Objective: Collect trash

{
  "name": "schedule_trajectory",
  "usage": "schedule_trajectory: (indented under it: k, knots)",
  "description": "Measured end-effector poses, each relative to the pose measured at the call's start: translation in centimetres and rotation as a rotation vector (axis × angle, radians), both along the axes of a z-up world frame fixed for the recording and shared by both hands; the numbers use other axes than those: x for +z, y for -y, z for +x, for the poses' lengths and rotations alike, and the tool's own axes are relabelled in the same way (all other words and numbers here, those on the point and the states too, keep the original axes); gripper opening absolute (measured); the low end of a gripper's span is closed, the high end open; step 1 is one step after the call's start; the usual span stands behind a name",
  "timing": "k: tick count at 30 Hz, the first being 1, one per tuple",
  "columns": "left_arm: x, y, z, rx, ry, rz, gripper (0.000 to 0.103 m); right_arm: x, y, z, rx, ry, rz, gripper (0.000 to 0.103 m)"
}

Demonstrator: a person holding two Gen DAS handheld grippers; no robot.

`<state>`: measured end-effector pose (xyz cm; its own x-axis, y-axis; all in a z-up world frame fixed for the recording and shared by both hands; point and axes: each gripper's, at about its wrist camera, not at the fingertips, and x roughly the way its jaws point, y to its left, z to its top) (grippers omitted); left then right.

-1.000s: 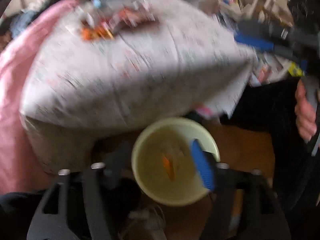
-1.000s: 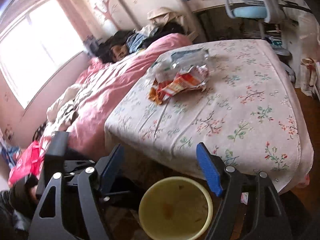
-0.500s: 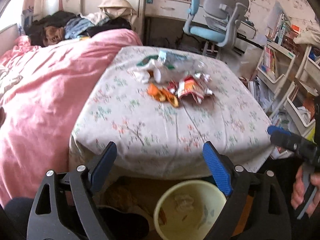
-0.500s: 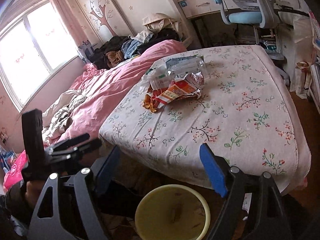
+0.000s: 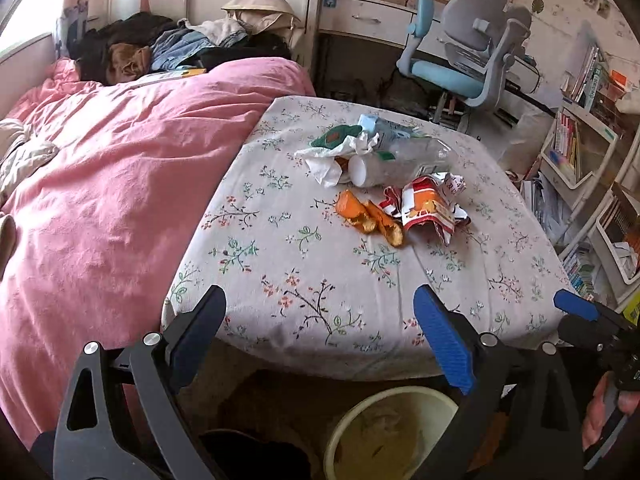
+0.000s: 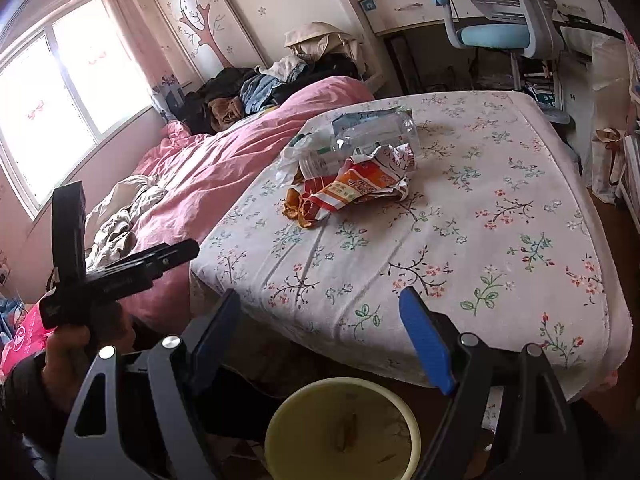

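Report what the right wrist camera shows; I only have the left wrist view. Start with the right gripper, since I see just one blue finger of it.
Observer: The right gripper is open with nothing between its fingers, and it points toward the floral-sheeted mattress.
Operator: Now describe the pale yellow bin; it is half hidden here.
Observer: The pale yellow round plastic bin shows most of its rim, and a few small scraps lie on its bottom.
Operator: Check the far left of the room.
Observer: A pink plastic bag sits low at the far left edge, below a bright window.
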<state>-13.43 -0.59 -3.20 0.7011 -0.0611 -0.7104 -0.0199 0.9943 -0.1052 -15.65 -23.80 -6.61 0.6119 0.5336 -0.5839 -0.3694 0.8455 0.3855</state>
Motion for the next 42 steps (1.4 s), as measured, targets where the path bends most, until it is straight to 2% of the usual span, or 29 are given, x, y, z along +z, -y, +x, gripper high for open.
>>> schedule_trajectory:
  k: [10,42]
  knots:
    - [-0.65,-0.28,0.06,0.016,-0.023,-0.029,0.092,-0.11,-0.63,0.05,0.008,-0.005,-0.013,0.078]
    - [-0.89,-0.16,0.15,0.019,-0.029,-0.022,0.092,0.01,-0.52,-0.08,0.004,-0.005,-0.013,0.078]
